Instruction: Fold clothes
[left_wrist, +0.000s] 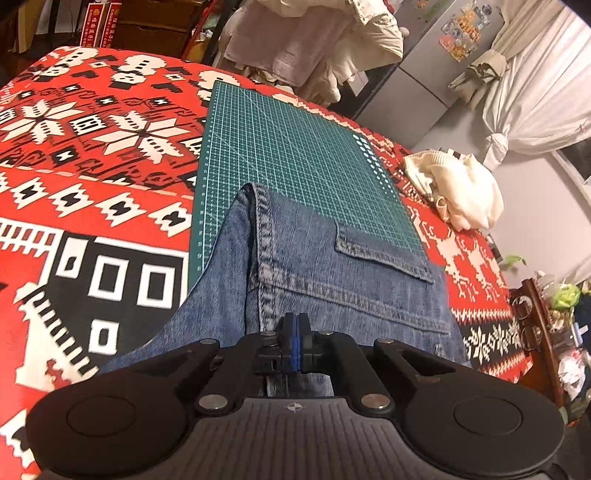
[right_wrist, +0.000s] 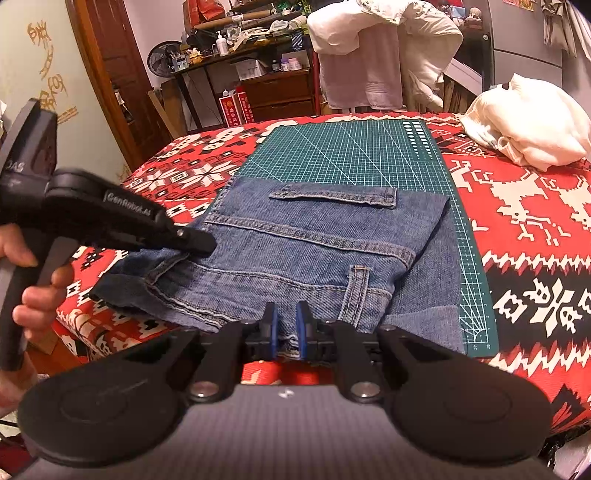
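1. Your left gripper (left_wrist: 294, 318) has its blue pads pressed together on the denim of the jeans (right_wrist: 317, 243), at the waistband end on the left side of the folded stack; the right wrist view shows its tip (right_wrist: 199, 242) sitting on the cloth there.
2. Your right gripper (right_wrist: 287, 320) stands with its jaws parted a little, one each side of the jeans' near hem edge. Cloth lies between the pads, but you cannot tell whether they touch it.
3. The jeans lie folded, mostly on the green cutting mat (right_wrist: 354, 147), with the left part spilling onto the red patterned cloth (right_wrist: 524, 206) and overhanging the table's near-left edge.
4. Readable writing: "GenRobot.AI" on the left gripper's arm (right_wrist: 127, 206). The red boxes (right_wrist: 236, 109) behind the table carry print too small to read.
5. The far half of the mat is bare. A cream knitted garment (right_wrist: 532, 122) lies at the far right, well apart from the jeans.
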